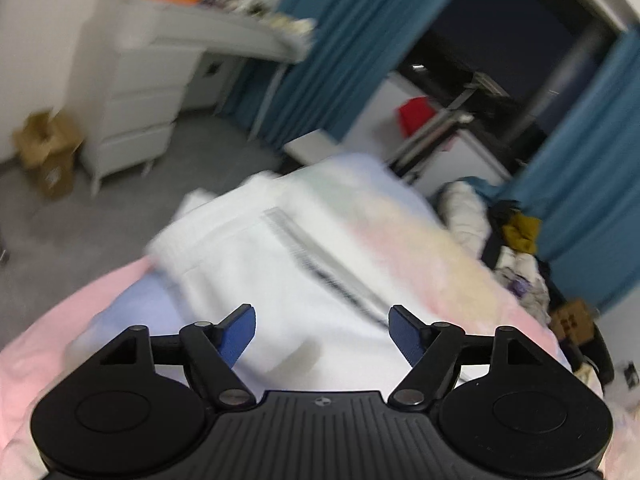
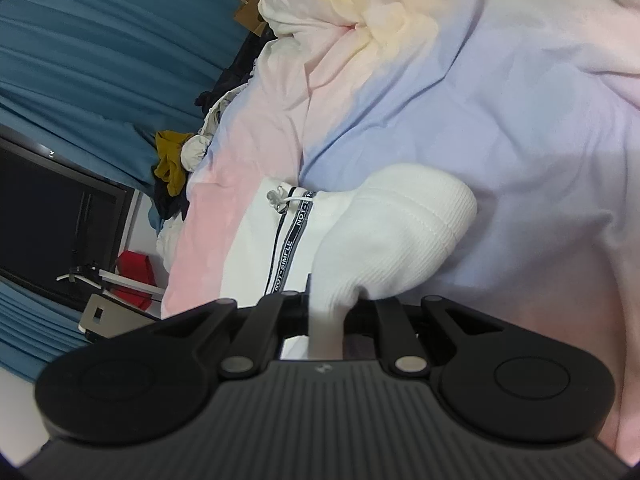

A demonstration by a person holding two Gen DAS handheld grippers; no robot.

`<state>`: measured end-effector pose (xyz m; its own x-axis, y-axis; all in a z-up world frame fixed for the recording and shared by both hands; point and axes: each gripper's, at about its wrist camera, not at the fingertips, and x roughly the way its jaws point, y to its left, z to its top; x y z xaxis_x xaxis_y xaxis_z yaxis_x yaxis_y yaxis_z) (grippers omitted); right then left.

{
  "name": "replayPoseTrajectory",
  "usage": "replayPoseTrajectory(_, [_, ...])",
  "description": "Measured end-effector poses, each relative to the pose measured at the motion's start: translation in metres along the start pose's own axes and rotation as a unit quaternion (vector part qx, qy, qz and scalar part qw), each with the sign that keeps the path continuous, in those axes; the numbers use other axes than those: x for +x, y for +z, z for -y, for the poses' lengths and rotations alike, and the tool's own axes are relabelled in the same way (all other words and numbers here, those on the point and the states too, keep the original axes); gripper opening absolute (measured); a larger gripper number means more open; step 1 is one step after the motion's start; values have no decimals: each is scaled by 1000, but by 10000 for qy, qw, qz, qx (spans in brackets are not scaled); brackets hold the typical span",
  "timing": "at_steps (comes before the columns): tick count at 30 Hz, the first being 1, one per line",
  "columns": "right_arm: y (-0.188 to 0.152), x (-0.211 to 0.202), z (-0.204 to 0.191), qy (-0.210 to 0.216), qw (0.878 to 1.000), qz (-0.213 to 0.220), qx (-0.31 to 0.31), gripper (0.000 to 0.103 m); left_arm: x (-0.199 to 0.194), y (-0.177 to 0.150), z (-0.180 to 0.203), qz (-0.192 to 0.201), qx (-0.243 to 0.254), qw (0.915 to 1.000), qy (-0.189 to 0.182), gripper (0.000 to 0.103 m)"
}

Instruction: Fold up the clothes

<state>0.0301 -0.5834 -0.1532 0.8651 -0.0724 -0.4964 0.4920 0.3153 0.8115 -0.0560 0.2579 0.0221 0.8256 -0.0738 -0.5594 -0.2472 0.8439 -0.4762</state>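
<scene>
The right gripper [image 2: 326,312] is clamped on the ribbed cuff [image 2: 404,236] of a white garment [image 2: 256,248], the knit bunched into a narrow tongue between its black jaws; only this camera shows that pinch, along with the printed black tape [image 2: 294,246] and a drawstring end [image 2: 276,200] near the garment's far edge. The gripper points downward at the bed.

The left gripper [image 1: 322,334] stands wide apart, blue pads [image 1: 238,336] bare and nothing between them, tilted above the same white garment [image 1: 280,264], which lies spread on a pastel bedspread [image 1: 420,248] (pink, lilac and pale yellow, soft and rumpled). This view is motion-blurred, so the tape reads only as a dark streak. It alone shows the room beyond the bed: a white chest of drawers [image 1: 136,100], cardboard boxes [image 1: 48,152] on grey floor and a heap of other clothes [image 1: 516,252] by the teal curtains [image 1: 352,48]. Both views catch the dark window [image 2: 52,216] and a red box [image 2: 134,268].
</scene>
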Motion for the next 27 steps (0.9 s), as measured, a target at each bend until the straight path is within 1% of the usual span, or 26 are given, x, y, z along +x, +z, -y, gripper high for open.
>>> replayPoseTrajectory(2, [0,-1,0,6,10000,7,15,11,6,-5,36,24,365,9993,-91,77])
replayPoseTrajectory(4, [0,-1,0,11,10000,13,20,11,23,-17,71,-39,684,9975,-171,77])
replayPoseTrajectory(6, [1,0,0,11,10000,15,8,11,46,-34,104,-160,956,9949,-264,77])
replayPoseTrajectory(10, [1,-1,-1,27,10000,27,-32,11,98,-72,154,-518,1290,9893,-432,77])
replayPoseTrajectory(13, [1,-1,0,84,9999,36,-67,11,135,-101,183,-787,1697,9820,-247,76])
replayPoseTrajectory(17, [1,-1,3,130,9999,29,-57,11,171,-132,206,-857,2267,9702,-68,76])
replayPoseTrajectory(19, [0,-1,2,106,9999,42,-94,11,182,-142,212,-795,2585,9627,74,76])
replayPoseTrajectory(21, [0,-1,1,82,9999,55,-132,11,187,-150,211,-746,2810,9568,84,78])
replayPoseTrajectory(24, [-1,0,-2,8,9997,78,-233,11,202,-155,205,-740,2949,9526,56,79])
replayPoseTrajectory(27, [-2,0,-6,-79,9992,106,-376,11,213,-158,198,-886,2983,9504,13,80])
